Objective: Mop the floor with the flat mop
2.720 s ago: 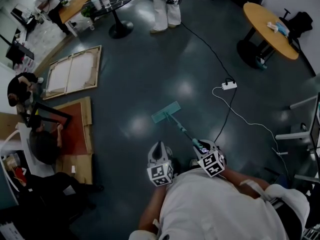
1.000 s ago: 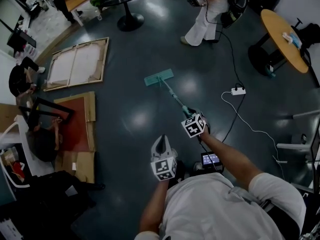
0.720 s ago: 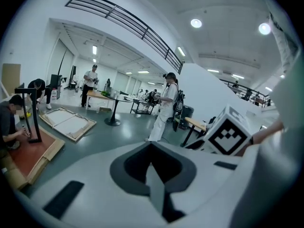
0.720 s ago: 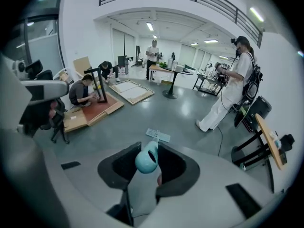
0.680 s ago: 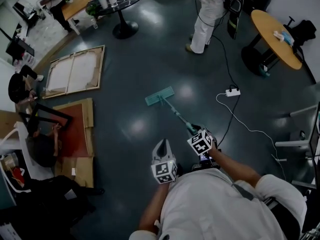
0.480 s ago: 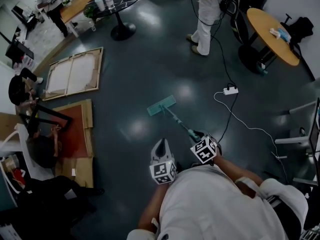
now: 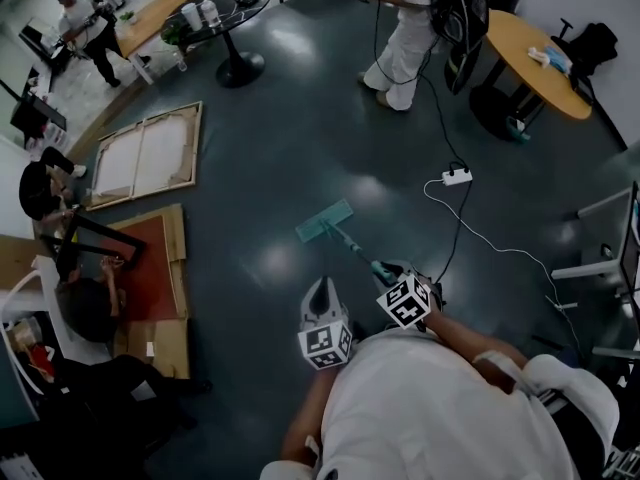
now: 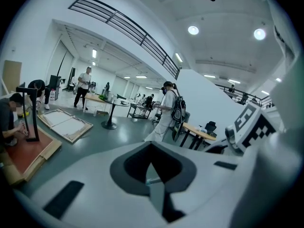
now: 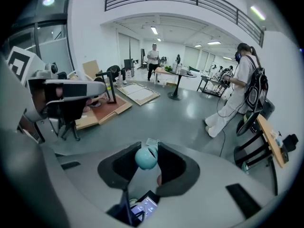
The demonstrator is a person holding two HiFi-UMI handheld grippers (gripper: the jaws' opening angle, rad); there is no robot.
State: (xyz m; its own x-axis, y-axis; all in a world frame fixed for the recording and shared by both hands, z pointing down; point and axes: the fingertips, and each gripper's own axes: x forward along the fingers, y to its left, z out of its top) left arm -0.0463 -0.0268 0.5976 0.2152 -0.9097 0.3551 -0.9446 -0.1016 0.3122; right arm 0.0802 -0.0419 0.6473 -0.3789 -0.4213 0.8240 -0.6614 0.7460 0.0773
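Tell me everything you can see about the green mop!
The mop has a flat, rectangular teal head lying flat on the dark, shiny floor in front of the person. A thin pole slants up from the middle of the head to a teal grip with a rounded end. The right tool is closed around that grip. Only the floor and that tool touch it.

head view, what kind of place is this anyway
Probably an open-plan office or workshop hall. It has round tables on a wide dark floor, framed panels lying flat, and a power strip with a trailing cable.
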